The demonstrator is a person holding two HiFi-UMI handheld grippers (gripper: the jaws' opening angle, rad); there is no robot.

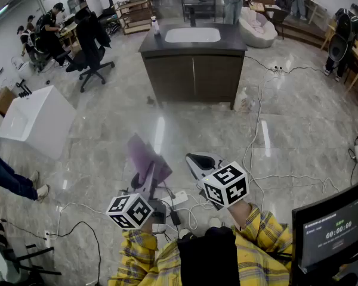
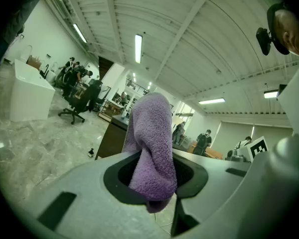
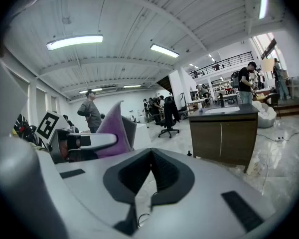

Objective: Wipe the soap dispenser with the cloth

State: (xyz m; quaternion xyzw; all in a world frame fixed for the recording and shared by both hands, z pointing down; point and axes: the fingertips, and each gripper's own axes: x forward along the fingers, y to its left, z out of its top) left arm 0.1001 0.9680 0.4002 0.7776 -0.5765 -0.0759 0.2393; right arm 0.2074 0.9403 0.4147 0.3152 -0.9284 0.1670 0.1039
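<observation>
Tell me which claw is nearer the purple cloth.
Left. The left claw is shut on the cloth, which sticks up from between its jaws. The right claw is shut and empty, off to the cloth's right, not touching it.

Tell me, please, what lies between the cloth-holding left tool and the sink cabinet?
Bare marble floor, apart from a small dark object by the cabinet; the head view shows it.

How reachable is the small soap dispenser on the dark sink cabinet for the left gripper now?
Probably not yet: the left gripper, shut on the purple cloth, is across the floor from the soap dispenser.
</observation>
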